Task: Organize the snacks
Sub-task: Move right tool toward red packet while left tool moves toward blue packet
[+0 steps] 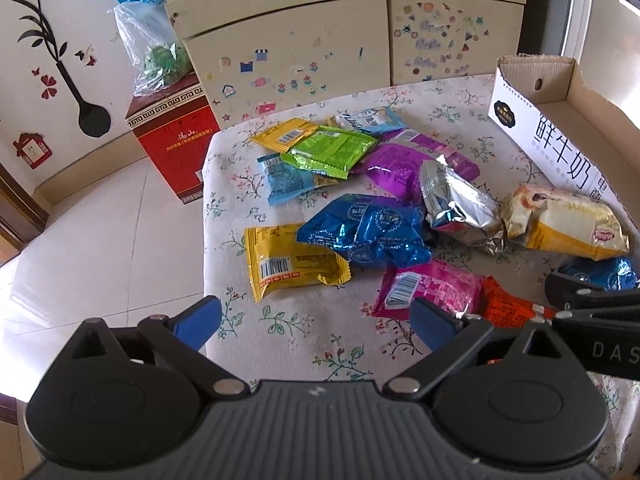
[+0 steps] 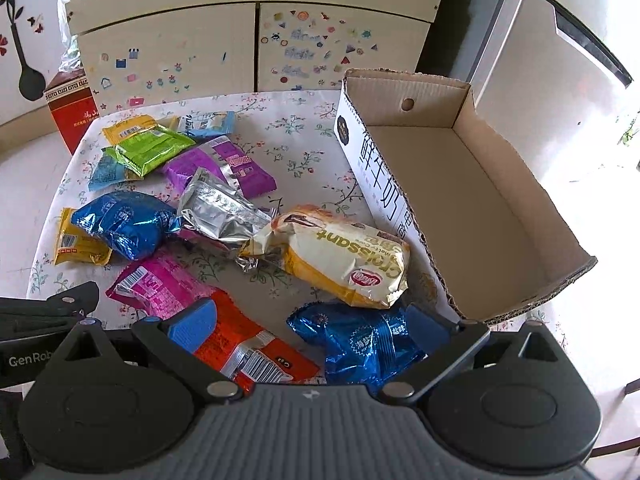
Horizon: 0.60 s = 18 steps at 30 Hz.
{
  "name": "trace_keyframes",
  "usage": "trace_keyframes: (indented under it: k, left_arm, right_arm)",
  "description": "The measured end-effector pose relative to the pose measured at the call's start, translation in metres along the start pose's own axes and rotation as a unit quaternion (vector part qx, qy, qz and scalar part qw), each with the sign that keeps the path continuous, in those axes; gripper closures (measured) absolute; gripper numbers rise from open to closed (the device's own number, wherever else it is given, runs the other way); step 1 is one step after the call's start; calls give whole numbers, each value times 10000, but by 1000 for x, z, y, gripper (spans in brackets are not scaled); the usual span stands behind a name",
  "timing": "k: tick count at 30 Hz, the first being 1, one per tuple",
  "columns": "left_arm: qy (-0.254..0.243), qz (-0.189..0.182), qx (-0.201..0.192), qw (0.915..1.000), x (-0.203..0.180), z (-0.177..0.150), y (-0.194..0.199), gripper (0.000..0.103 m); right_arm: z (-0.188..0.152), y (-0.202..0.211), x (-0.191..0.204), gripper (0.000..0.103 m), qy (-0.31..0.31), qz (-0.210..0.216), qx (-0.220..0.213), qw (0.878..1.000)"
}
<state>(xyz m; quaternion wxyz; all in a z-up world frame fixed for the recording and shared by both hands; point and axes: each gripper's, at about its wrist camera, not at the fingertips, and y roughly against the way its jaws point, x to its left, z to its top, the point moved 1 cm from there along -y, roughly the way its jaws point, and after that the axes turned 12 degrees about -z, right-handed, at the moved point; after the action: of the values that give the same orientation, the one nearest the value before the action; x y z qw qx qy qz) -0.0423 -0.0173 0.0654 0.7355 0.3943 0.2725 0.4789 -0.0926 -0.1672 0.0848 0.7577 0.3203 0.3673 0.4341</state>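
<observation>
Your left claw [image 1: 316, 322] and right claw [image 2: 310, 320] both hang spread wide, gripping nothing, low over the floral-cloth surface [image 1: 304, 336]. The snack packets [image 2: 224, 216] lie scattered across it, left of the bare cardboard box [image 2: 472, 200]. Beyond stand a stickered cream cabinet [image 1: 288, 56], a red carton [image 1: 172, 140] and pale floor tiles [image 1: 100, 232].

**Both grippers spread, holding nothing**

We see the left gripper [image 1: 316, 320] with blue fingers [image 1: 200, 320] wide apart, nothing between them. The right gripper [image 2: 312, 326] is likewise spread, its body just beside the left's.
</observation>
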Motion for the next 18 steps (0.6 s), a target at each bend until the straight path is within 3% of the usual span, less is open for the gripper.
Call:
trace_keyframes:
  k: [13, 18]
  left_arm:
    - [-27, -36, -5, 10000, -1, -2, -1, 4]
    - [237, -439, -152, 9986, 8, 2, 5, 3]
  right_arm:
    - [-2, 1, -1, 0, 40, 110, -26, 9999]
    - [-2, -1, -16, 0, -182, 677, 124, 9975]
